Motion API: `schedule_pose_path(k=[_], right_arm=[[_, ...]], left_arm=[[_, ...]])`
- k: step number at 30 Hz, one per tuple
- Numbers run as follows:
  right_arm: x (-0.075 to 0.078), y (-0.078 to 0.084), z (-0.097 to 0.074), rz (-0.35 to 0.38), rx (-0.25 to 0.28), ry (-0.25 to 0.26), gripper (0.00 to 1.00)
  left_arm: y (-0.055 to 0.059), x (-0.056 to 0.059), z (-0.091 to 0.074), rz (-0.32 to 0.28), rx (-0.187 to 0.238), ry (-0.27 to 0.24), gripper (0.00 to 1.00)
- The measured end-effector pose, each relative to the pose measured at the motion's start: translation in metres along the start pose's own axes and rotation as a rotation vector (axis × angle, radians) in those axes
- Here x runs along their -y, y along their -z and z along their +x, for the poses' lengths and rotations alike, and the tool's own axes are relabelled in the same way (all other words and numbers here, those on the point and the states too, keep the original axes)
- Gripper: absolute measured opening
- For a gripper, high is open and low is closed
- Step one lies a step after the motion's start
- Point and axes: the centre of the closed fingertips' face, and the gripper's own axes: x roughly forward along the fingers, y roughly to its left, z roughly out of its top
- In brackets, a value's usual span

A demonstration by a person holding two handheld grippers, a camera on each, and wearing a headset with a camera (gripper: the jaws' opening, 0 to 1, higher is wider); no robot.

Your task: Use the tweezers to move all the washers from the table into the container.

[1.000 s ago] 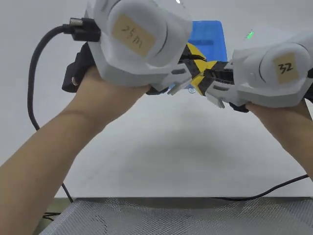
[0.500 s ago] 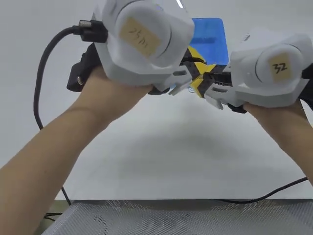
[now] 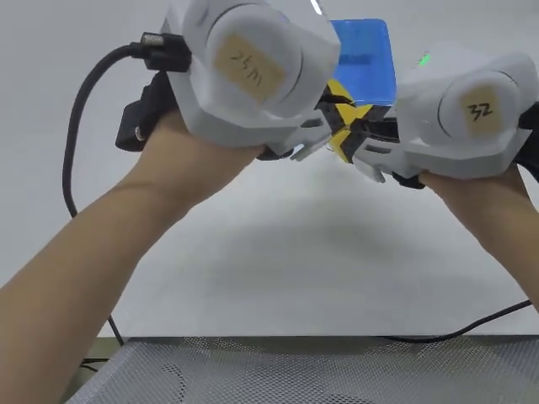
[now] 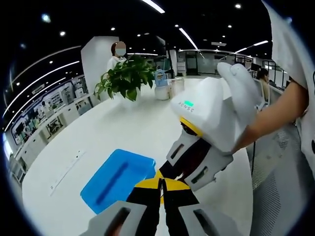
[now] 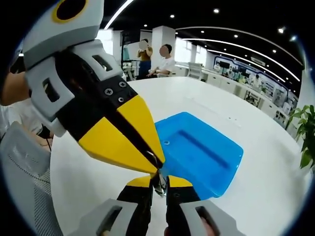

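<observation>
My left gripper is clenched, its yellow-tipped jaws pressed flat together; whether they nip anything I cannot tell. Where its tips meet the other pair sit the thin dark metal tweezers, as I take that sliver to be. They are pinched in my right gripper above the white table, just short of the shallow blue plastic container. I expect the tweezers to be light, stiff, springy and slick, best clamped mid-shank. A small ring, perhaps a washer, lies in the container; washers on the table I cannot make out.
</observation>
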Motion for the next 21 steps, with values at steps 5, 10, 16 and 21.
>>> schedule_pose_path(k=[5, 10, 16, 21], right_arm=[[0.0, 0.0, -0.001, -0.019, 0.004, -0.009, 0.05], [0.0, 0.002, -0.003, -0.053, -0.018, 0.009, 0.04], [0.001, 0.0, -0.007, -0.066, -0.02, 0.021, 0.03], [0.004, -0.011, -0.017, -0.098, -0.015, 0.031, 0.03]], left_arm=[[0.0, -0.001, 0.001, -0.037, 0.008, 0.008, 0.0], [-0.002, 0.004, 0.003, -0.022, 0.002, 0.017, 0.0], [-0.006, 0.006, 0.002, -0.007, 0.001, 0.026, 0.0], [-0.019, 0.005, -0.008, -0.006, 0.033, 0.023, 0.0]])
